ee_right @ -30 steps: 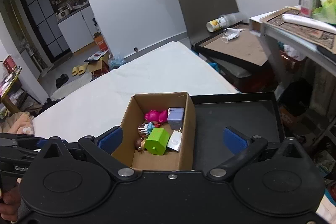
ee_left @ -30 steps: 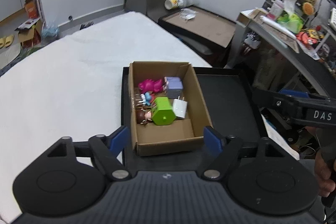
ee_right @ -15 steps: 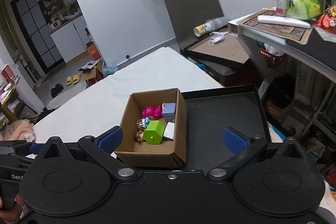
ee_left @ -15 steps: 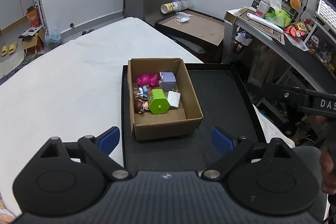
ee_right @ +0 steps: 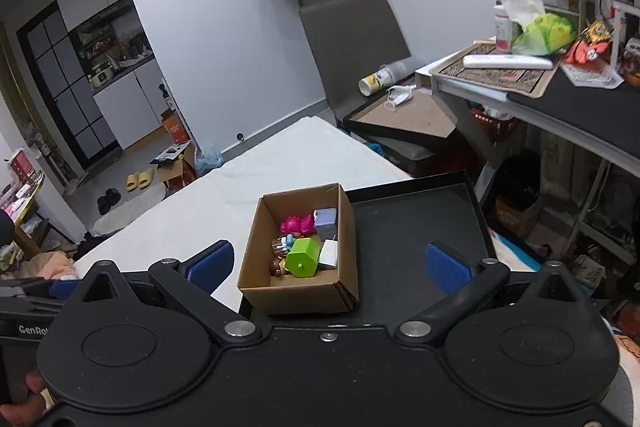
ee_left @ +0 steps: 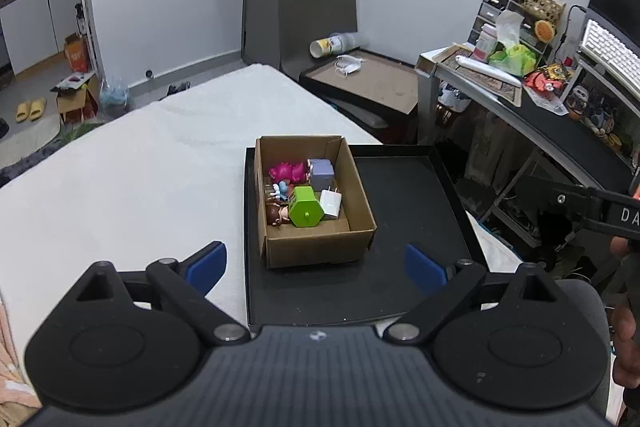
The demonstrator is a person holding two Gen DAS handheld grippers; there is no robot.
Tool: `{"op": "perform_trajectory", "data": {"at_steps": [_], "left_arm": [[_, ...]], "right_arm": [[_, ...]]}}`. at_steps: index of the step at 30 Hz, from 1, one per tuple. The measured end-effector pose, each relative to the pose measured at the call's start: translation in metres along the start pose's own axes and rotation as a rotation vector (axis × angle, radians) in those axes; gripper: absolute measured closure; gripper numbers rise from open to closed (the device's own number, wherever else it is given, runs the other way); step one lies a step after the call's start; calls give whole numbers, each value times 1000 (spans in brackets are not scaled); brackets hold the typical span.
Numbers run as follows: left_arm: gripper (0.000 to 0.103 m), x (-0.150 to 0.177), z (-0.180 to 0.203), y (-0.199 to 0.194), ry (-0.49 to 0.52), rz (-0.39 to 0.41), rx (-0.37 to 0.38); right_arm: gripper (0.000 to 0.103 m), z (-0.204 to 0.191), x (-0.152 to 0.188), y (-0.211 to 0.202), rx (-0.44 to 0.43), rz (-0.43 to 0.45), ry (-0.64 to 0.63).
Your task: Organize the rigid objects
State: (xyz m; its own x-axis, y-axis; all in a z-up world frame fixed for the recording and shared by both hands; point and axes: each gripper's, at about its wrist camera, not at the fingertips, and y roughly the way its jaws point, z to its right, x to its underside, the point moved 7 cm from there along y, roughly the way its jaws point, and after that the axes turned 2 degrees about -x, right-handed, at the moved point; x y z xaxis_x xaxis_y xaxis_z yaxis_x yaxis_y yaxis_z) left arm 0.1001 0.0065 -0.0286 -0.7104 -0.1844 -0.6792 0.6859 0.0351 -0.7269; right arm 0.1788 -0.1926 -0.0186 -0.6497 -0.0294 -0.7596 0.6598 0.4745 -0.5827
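A cardboard box (ee_left: 320, 251) (ee_right: 298, 293) stands at the left end of a black tray (ee_left: 404, 203) (ee_right: 404, 227). Inside lie a green hexagonal toy (ee_left: 306, 213) (ee_right: 303, 258), a white charger (ee_left: 330, 204) (ee_right: 329, 254), a lilac cube (ee_left: 321, 171) (ee_right: 325, 219), a pink figure (ee_left: 286, 171) (ee_right: 295, 224) and small dolls. My left gripper (ee_left: 316, 265) hangs open, back from the box and above it, nothing between its blue pads. My right gripper (ee_right: 328, 263) is open too and holds nothing. Each gripper shows at the edge of the other's view.
The tray rests on a white bed (ee_left: 120, 179) (ee_right: 248, 187). A cluttered desk (ee_left: 560, 123) (ee_right: 560, 95) stands to the right, a low table with a tipped cup (ee_left: 332, 45) (ee_right: 378, 79) behind. A hand (ee_left: 626, 347) holds the right gripper's handle.
Both grippers have pulled back and upward from the box, which now looks smaller and farther. The left jaws have spread wider. The toys in the box have not moved.
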Motion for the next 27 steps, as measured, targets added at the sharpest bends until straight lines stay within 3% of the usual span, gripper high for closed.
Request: {"op": "perform_trajectory", "data": {"at_steps": [14, 27], "left_arm": [[7, 19, 17, -49, 21, 63, -6], [7, 28, 23, -82, 29, 115, -30]], "right_arm": [[0, -3, 6, -51, 44, 42, -40], [0, -8, 15, -79, 4, 65, -52]]}}
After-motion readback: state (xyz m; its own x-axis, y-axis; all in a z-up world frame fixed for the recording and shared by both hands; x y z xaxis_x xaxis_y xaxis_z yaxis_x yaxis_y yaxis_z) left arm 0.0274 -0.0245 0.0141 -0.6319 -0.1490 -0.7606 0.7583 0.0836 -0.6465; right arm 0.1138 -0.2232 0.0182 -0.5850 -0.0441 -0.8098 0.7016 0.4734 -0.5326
